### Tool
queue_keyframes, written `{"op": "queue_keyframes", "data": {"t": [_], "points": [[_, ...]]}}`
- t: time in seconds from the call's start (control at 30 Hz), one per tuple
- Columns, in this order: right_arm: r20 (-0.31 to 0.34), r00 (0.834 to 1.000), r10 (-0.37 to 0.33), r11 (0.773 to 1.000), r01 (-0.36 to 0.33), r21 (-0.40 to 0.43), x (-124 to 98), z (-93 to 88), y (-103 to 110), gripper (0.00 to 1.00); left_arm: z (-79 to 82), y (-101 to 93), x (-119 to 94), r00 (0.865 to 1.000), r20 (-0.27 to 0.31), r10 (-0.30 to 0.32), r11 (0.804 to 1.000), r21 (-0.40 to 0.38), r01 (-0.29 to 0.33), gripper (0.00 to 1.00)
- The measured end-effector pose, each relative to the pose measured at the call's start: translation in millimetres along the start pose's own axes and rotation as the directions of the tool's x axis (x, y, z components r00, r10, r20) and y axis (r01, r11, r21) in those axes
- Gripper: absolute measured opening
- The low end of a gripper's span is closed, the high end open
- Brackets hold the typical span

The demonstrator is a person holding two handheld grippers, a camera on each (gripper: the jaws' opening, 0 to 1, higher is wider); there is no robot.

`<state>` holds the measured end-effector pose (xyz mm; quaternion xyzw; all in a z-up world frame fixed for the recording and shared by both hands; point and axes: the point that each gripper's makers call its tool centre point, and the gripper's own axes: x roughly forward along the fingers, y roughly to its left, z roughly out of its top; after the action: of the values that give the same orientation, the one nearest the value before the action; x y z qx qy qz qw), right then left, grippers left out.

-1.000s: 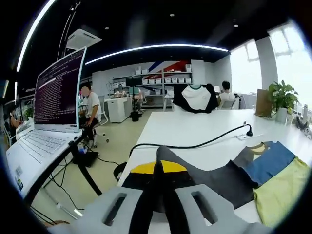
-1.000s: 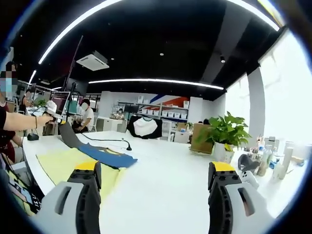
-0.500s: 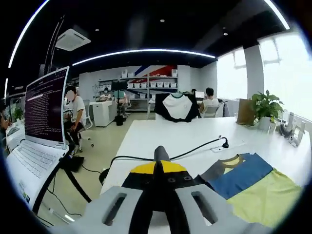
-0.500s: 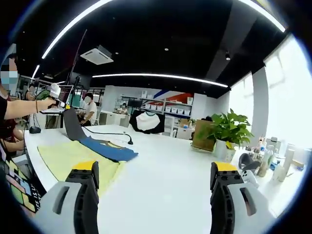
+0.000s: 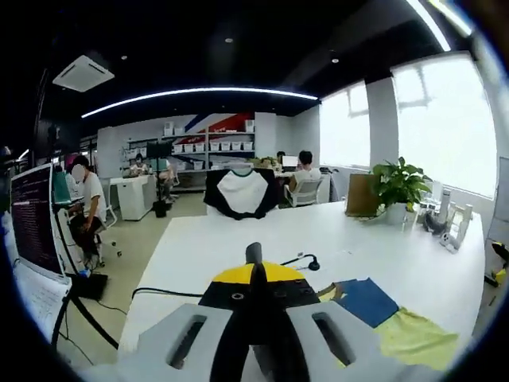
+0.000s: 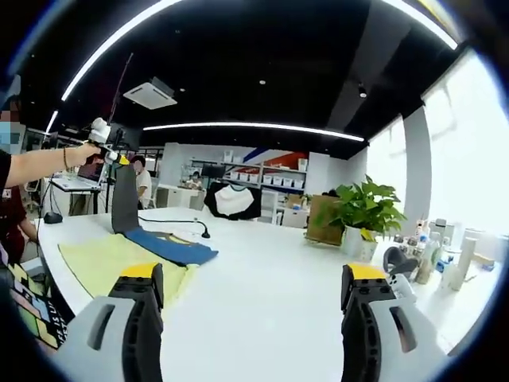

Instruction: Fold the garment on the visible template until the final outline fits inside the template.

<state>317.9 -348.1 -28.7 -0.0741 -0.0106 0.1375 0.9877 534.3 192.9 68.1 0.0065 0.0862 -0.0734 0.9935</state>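
- Right gripper view: the right gripper [image 6: 253,298] has its jaws wide apart with nothing between them, above the white table [image 6: 270,278].
- The garment [image 6: 135,251], yellow, blue and grey, lies on the table near its left edge.
- The left gripper [image 6: 111,155] is pinched shut on the garment's grey part and lifts it up off the table.
- A black cable [image 6: 171,223] lies on the table just behind the garment.
- A green plant [image 6: 362,215] stands on the table, far from the garment.
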Motion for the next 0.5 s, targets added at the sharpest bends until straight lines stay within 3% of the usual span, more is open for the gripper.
{"op": "queue_keyframes", "data": {"t": [0.17,0.5], "points": [[0.008,1.0,-0.019,1.0,0.019,0.004,-3,1.6,-9,0.95,11.9,-42.7,21,0.997,0.004,-0.074,0.996,-0.043,0.074,0.01],[-0.003,0.999,-0.037,0.999,0.037,0.007,-5,-1.3,-15,0.94,-17.0,-114.0,53,0.981,-0.04,-0.19,0.981,-0.03,0.189,0.01]]}}
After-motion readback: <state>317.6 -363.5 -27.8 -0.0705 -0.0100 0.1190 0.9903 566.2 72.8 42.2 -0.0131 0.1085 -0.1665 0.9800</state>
